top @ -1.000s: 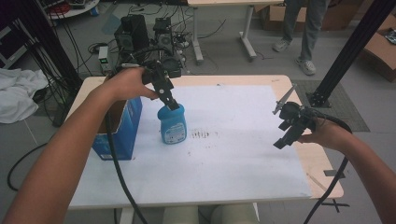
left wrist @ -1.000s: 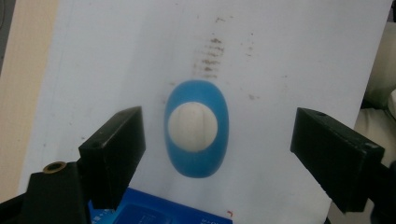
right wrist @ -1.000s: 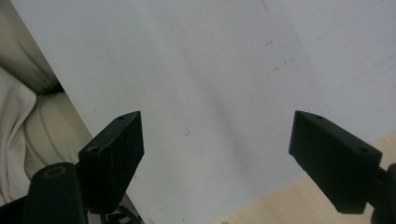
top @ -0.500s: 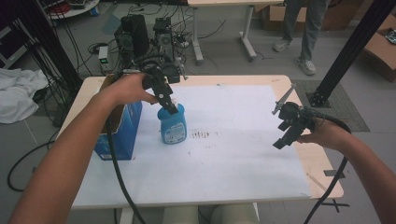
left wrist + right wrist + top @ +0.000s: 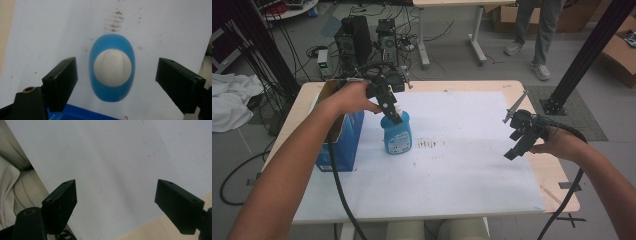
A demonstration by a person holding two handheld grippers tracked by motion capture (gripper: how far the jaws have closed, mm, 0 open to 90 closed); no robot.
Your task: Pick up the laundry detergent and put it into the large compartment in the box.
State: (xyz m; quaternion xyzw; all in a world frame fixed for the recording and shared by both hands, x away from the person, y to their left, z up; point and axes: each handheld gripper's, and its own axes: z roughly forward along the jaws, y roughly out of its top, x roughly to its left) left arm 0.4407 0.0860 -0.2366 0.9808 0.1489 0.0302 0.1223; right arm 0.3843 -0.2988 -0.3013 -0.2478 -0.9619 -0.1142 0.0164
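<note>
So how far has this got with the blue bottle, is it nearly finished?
Early days, by the look of it. The blue bottle stands upright on the white sheet, beside the blue box. In hand: the left gripper is right above its white cap, jaws wide open on either side, nothing gripped yet. Probably left: closing on the bottle and moving it. The right gripper waits open off to the side.

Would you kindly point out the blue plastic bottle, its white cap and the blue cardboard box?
Blue plastic bottle [image 5: 396,136]: high view, labelled front.
White cap [image 5: 112,68]: left gripper view, cap top.
Blue cardboard box [image 5: 346,144]: high view, side wall.
</note>
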